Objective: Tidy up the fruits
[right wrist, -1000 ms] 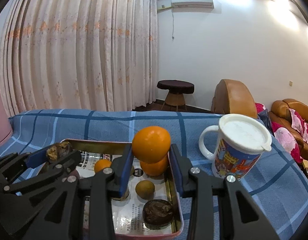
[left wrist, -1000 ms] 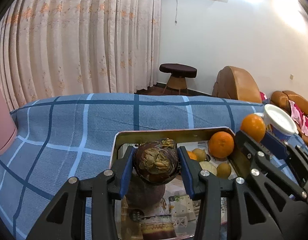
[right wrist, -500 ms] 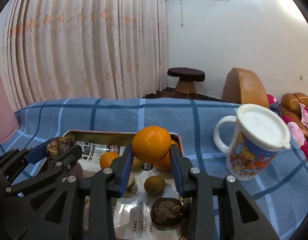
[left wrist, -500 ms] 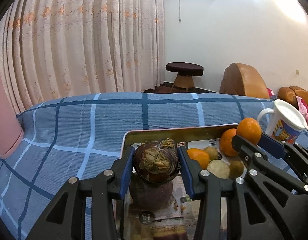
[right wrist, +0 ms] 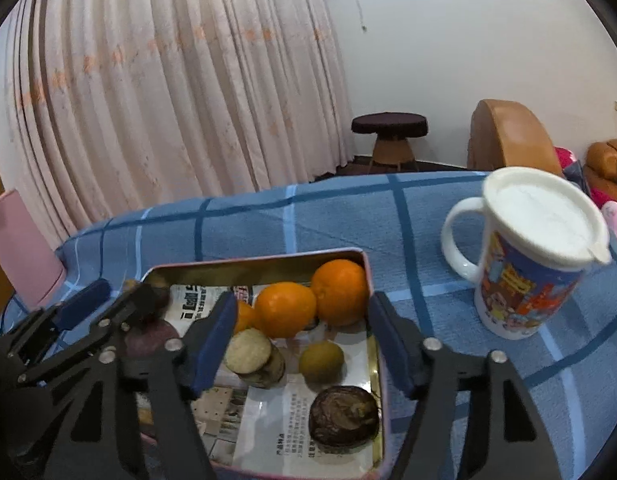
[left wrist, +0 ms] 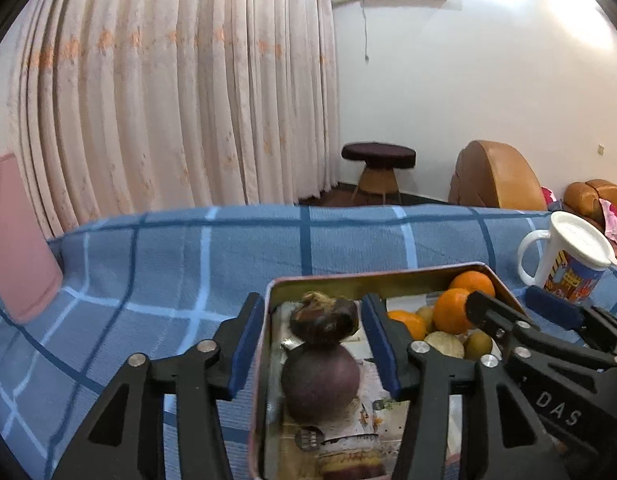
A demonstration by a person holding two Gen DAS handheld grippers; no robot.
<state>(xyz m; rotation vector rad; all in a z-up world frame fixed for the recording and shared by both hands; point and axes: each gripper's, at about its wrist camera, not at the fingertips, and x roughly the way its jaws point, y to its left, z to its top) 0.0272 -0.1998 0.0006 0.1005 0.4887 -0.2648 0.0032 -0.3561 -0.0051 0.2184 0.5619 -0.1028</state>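
Observation:
A metal tray [left wrist: 368,277] lined with newspaper sits on the blue checked cloth. My left gripper [left wrist: 314,344] hangs over its left end with the jaws opening. A dark wrinkled fruit [left wrist: 322,320] lies between the blue pads, touched by neither, resting against a round purple fruit [left wrist: 320,380]. My right gripper [right wrist: 302,334] is over the tray's [right wrist: 268,261] right part, jaws opening wide. Two large oranges [right wrist: 286,310] [right wrist: 340,292] lie free beyond its pads. A small orange [right wrist: 242,317], a cut pale fruit [right wrist: 254,354], a small greenish fruit [right wrist: 321,360] and another dark wrinkled fruit [right wrist: 343,408] also lie inside.
A lidded white mug [right wrist: 528,256] with a colourful print stands on the cloth right of the tray. A pink object [right wrist: 20,256] stands at the table's left edge. Curtains, a stool [right wrist: 390,132] and brown armchairs lie beyond the table.
Both grippers have opened. The left one let go of the dark wrinkled fruit, which now rests in the tray. The right one let go of its orange, which now lies beside the other.

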